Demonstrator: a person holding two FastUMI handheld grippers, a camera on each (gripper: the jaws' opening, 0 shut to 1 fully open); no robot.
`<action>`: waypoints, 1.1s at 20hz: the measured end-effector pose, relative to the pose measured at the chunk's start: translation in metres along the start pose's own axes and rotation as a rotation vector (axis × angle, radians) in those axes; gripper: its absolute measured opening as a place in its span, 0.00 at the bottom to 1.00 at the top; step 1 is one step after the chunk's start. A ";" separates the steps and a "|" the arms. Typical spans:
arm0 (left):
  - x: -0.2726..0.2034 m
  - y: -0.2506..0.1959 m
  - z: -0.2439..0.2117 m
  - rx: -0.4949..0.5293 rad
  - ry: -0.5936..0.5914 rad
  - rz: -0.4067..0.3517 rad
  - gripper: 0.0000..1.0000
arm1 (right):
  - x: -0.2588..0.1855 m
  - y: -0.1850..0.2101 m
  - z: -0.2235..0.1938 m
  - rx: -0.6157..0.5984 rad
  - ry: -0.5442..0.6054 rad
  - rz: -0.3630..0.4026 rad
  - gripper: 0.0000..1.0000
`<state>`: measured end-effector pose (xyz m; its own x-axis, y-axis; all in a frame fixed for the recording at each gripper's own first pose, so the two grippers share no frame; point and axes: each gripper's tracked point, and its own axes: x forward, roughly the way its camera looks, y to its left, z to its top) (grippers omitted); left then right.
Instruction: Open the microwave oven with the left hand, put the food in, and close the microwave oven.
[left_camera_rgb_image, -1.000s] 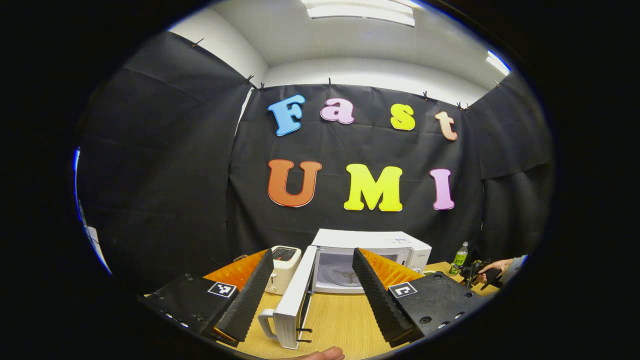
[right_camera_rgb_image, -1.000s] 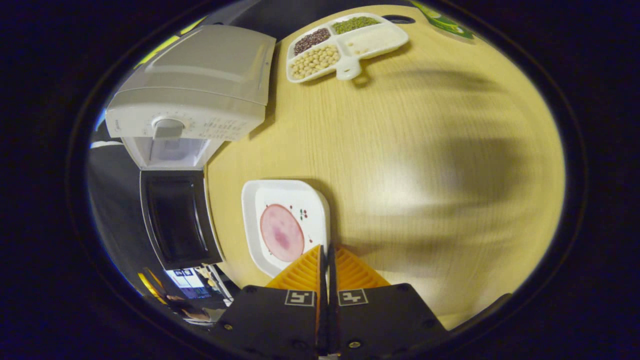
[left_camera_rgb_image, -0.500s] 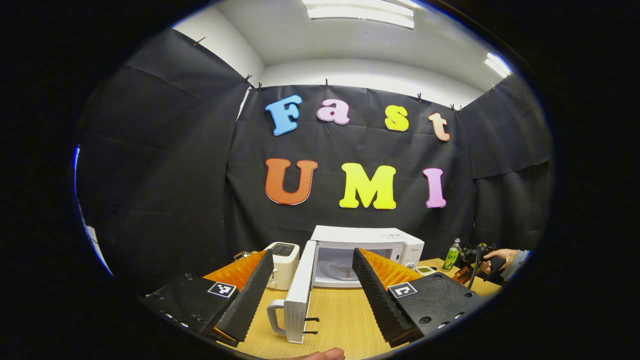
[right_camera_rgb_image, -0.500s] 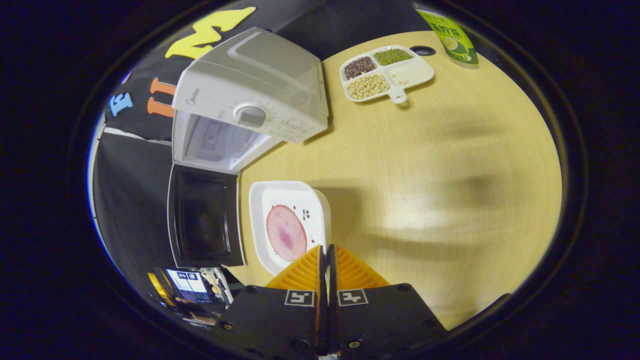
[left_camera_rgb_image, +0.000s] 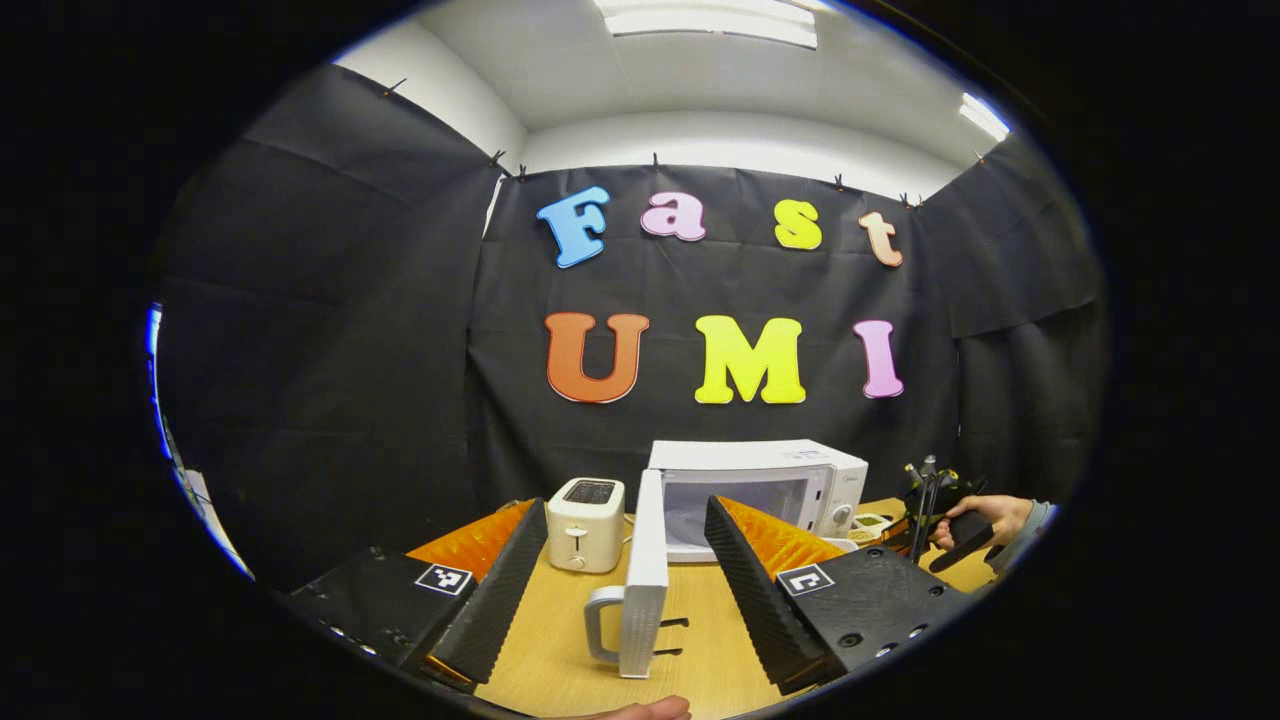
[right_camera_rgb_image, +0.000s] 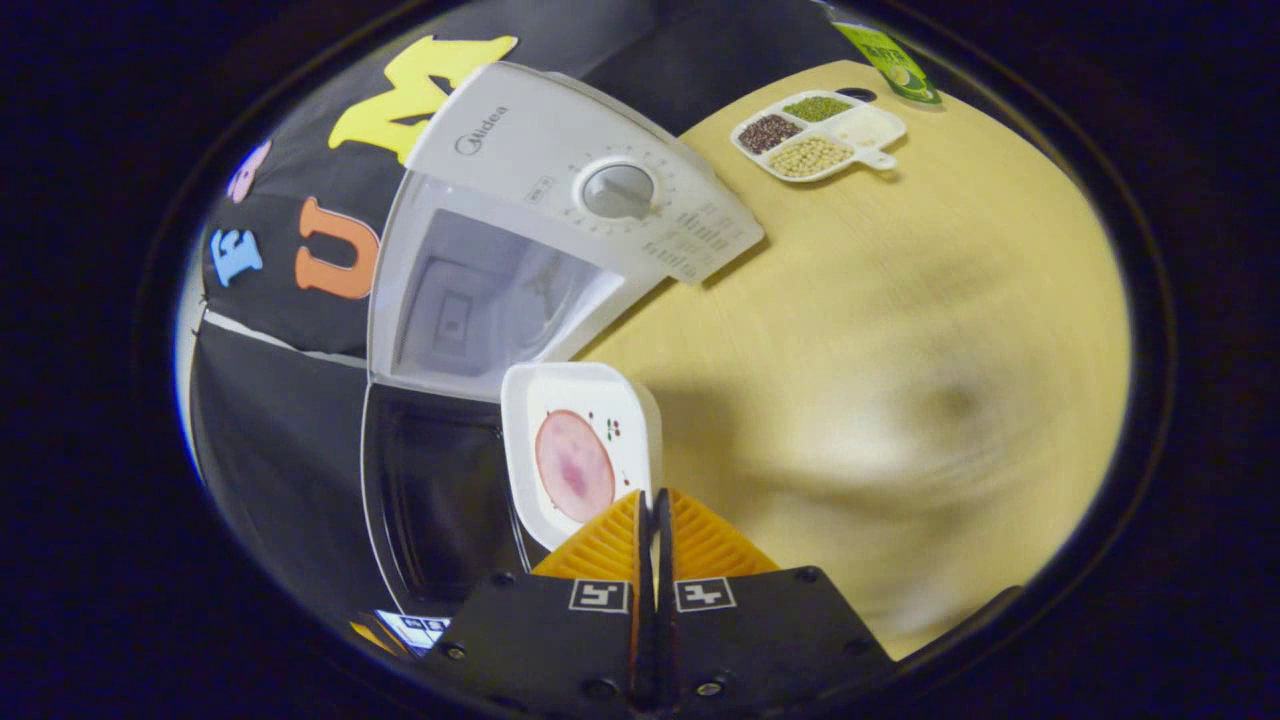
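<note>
Clearly we read "Midea" on the microwave (right_camera_rgb_image: 560, 160), door (left_camera_rgb_image: 645, 580) swung open. Our right gripper (right_camera_rgb_image: 655, 500) pinches the white plate (right_camera_rgb_image: 580, 450) of ham before the cavity. Our left gripper (left_camera_rgb_image: 625, 520) gapes empty near a toaster (left_camera_rgb_image: 587, 523) and a bean tray (right_camera_rgb_image: 820, 140).

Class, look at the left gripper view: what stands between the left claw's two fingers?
In the left gripper view, the microwave's open door, seen edge-on with its handle, stands between the left claw's spread fingers, untouched.
</note>
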<state>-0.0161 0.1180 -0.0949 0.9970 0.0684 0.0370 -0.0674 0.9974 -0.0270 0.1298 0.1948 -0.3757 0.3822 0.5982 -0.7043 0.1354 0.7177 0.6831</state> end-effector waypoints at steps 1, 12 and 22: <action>0.000 0.002 -0.001 0.005 0.002 0.000 0.95 | 0.008 0.010 -0.001 0.008 -0.035 0.015 0.04; -0.006 0.032 -0.007 -0.028 0.019 0.017 0.94 | 0.099 0.108 0.042 0.338 -0.450 0.208 0.00; -0.002 0.056 -0.008 -0.018 0.008 0.067 0.94 | 0.162 0.128 0.109 0.544 -0.692 0.215 0.04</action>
<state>-0.0219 0.1733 -0.1040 0.9905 0.1351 0.0269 -0.1337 0.9899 -0.0470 0.3085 0.3449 -0.3813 0.8894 0.2262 -0.3973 0.3436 0.2427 0.9072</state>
